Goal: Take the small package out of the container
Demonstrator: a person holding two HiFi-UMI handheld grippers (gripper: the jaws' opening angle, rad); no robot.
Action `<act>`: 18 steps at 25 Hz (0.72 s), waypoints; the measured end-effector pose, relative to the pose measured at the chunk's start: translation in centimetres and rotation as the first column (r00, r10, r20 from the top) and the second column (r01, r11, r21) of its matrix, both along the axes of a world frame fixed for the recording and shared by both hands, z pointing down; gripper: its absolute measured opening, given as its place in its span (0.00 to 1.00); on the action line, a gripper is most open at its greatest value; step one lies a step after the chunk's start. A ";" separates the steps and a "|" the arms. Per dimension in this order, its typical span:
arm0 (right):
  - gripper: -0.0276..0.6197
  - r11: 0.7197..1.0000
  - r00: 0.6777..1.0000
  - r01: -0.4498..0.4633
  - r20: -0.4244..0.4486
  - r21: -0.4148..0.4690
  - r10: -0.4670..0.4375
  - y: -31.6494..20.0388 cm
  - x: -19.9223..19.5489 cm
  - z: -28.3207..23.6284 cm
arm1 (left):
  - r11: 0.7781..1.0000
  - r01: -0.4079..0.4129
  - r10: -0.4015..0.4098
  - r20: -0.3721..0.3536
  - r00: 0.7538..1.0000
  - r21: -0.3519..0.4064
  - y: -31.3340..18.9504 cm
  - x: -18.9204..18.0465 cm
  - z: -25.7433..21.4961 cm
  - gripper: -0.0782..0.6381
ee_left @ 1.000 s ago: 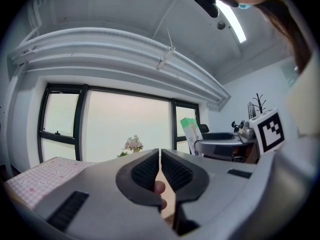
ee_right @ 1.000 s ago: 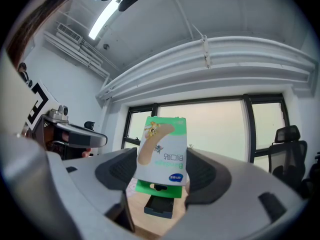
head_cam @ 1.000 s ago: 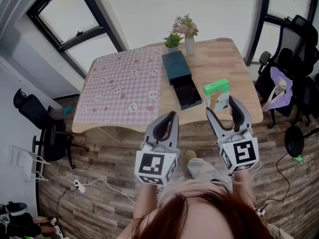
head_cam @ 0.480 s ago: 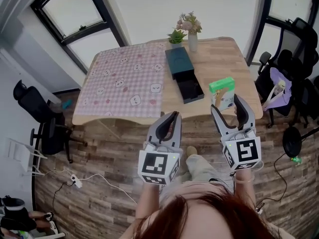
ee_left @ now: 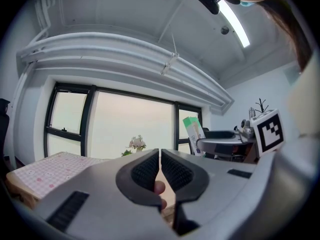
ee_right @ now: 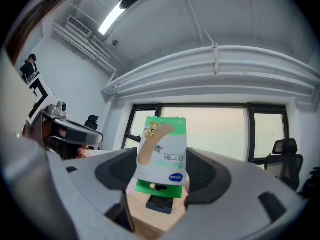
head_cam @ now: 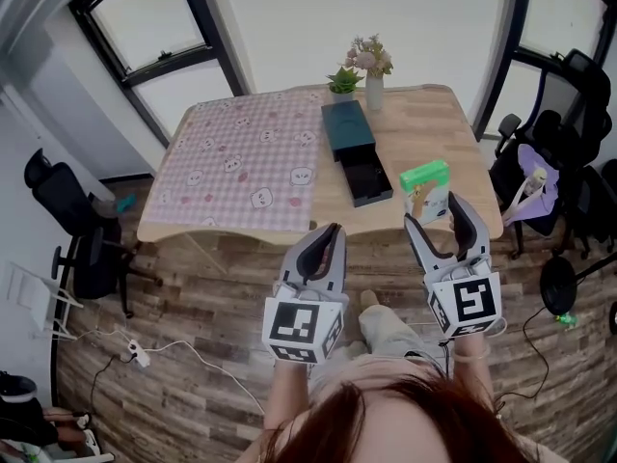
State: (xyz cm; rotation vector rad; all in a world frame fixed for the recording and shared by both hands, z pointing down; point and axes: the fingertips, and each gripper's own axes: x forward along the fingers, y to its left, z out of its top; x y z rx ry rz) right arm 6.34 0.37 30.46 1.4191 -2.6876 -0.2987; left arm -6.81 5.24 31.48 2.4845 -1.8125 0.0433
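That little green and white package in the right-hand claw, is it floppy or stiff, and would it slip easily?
Probably fairly stiff: the package shows straight edges with the right gripper shut on its sides. Likely light, as it stands upright in the air without sagging. Its printed surface looks smooth, so it might slip.

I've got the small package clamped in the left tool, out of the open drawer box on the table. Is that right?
Wrong tool. The right gripper view shows the package clamped in the right tool. The left tool is shut on nothing. The rest holds: the package is out of the open drawer box on the table.
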 end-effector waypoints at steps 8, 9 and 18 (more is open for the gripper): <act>0.51 1.000 1.000 -0.007 -0.016 0.023 0.008 1.1 1.1 -0.1 | 1.000 -0.005 0.005 -0.031 0.999 0.003 -0.6 0.7 0.4 0.13; 0.52 1.000 1.000 -0.009 -0.014 0.022 0.009 1.2 1.4 0.0 | 1.000 -0.009 0.009 -0.031 0.999 0.003 -0.6 0.9 0.5 0.13; 0.51 1.000 1.000 -0.003 -0.002 0.005 0.003 1.1 1.2 0.5 | 1.000 -0.016 0.016 -0.028 0.999 -0.006 -0.6 1.2 0.8 0.13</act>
